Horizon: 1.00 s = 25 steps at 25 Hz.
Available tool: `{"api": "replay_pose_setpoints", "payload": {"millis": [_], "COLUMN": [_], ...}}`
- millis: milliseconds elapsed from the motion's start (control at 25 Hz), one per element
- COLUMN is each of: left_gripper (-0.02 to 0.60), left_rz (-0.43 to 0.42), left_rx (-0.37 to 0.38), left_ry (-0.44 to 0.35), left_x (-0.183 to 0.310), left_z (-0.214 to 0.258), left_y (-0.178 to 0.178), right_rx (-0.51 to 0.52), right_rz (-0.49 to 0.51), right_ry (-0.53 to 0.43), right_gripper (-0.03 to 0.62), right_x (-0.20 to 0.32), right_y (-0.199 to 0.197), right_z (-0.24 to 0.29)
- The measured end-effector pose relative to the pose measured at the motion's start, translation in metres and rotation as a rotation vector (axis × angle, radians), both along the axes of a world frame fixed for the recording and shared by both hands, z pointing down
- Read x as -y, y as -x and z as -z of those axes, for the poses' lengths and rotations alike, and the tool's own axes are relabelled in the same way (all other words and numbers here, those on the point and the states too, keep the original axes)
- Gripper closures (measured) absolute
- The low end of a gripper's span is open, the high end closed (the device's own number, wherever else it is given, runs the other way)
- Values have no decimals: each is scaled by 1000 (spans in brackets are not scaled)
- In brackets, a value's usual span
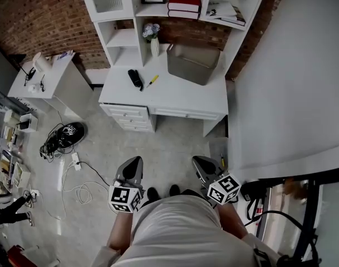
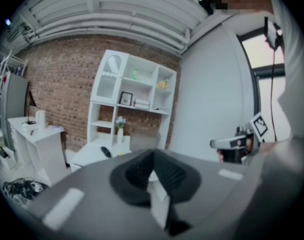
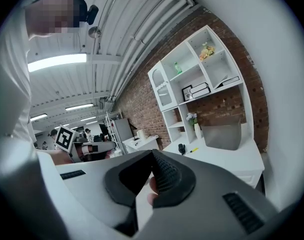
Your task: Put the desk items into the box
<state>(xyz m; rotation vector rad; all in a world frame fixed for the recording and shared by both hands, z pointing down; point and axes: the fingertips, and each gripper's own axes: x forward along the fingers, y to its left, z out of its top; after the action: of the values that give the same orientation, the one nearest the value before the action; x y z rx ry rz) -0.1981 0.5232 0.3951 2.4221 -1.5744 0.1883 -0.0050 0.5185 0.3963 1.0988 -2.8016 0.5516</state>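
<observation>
Left gripper (image 1: 134,163) and right gripper (image 1: 201,163) both sit pinched shut on nothing at waist level, well back from the desk (image 1: 175,98) and grey box (image 1: 192,63).

A: Grippers?
B: Both at waist height, side by side and apart, pointing forward and slightly down. The left gripper (image 1: 133,161) has its jaws together; so does the right gripper (image 1: 199,162).
</observation>
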Motion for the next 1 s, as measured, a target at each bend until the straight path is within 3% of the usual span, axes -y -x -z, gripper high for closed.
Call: {"api": "replay_pose_setpoints", "payload": {"millis": [240, 520, 1000], "left_gripper": [580, 580, 580], "left_rz": [48, 73, 49], "left_rx": [9, 6, 22], "left_ry": [6, 21, 19], "left_x": [-1, 10, 71], "left_z": [-10, -17, -14], "left_y": [-13, -19, 14], "right_rx": [8, -8, -2], "right_rz": [62, 53, 16], "right_ry": [-3, 13, 36], "right_gripper": [600, 600, 600], "right_x": [3, 22, 77], "right_y": [-20, -33, -5], "right_z": [-8, -15, -20]}}
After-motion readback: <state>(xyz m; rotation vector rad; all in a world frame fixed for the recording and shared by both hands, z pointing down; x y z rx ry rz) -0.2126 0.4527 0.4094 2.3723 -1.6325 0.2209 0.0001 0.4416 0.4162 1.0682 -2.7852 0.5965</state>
